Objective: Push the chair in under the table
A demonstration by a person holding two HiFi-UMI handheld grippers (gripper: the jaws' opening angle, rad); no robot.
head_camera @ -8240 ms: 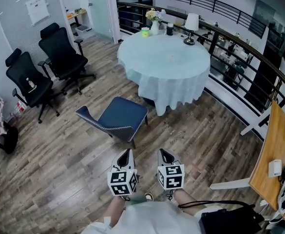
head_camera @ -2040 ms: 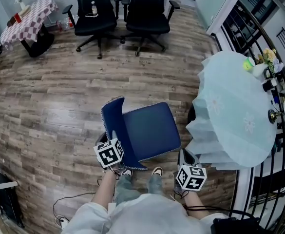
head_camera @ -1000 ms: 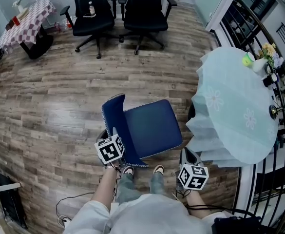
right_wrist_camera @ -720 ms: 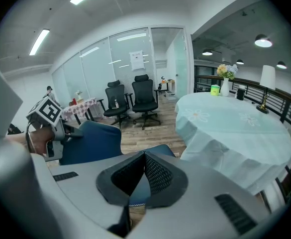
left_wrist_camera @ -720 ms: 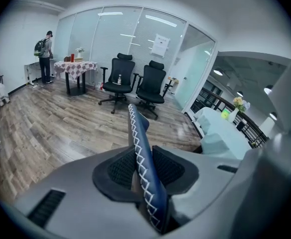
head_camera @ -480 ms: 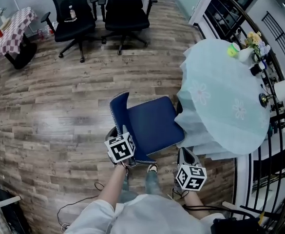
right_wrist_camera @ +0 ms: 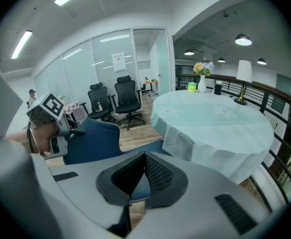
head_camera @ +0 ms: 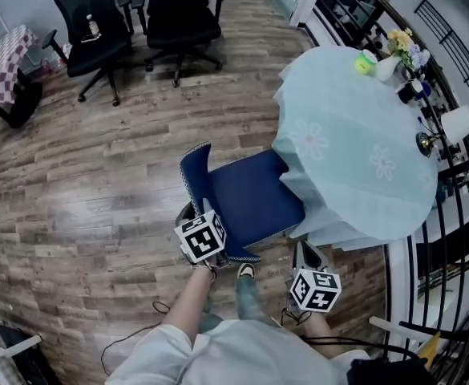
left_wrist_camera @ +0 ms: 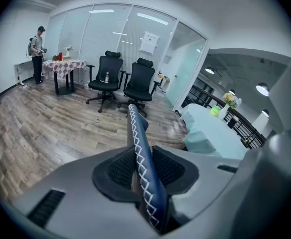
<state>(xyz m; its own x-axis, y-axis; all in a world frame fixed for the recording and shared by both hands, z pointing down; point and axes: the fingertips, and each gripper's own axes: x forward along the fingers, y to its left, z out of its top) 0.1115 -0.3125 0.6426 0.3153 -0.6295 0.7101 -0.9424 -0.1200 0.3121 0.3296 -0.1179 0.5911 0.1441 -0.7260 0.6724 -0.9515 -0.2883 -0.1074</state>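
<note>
Blue chair (head_camera: 254, 200) on the wood floor (head_camera: 90, 199), right against the round table (head_camera: 354, 151). Seat front points at the table, backrest (head_camera: 194, 173) on the far side from it, toward the open floor. Long axis runs back-to-front, left to right across the head view, tilted slightly up at the table end. Front edge of the seat tucked just under the hanging folds of the pale blue tablecloth (head_camera: 314, 215); most of the seat out in the open.

Left gripper (head_camera: 208, 215) with jaws clenched on the top edge of the backrest, white-stitched rim pinched between the pads. Right gripper (head_camera: 305, 253) low beside the seat's near corner and the cloth hem, jaws pressed tip to tip, nothing pinched.

In the way: only the draped cloth touching the seat front.

On the tabletop: one vase of flowers (head_camera: 393, 53), one green cup (head_camera: 365, 64), one dark cup (head_camera: 411, 91), one white-shaded lamp (head_camera: 450, 127).

Further off: two black office chairs (head_camera: 174, 14) side by side, one bottle (head_camera: 94, 29) on the left one's seat. One checkered side table (head_camera: 2, 70) at the left edge. Dark railing (head_camera: 458, 215) curving behind the table. One loose cable (head_camera: 130, 339) on the floor near the person's feet.
</note>
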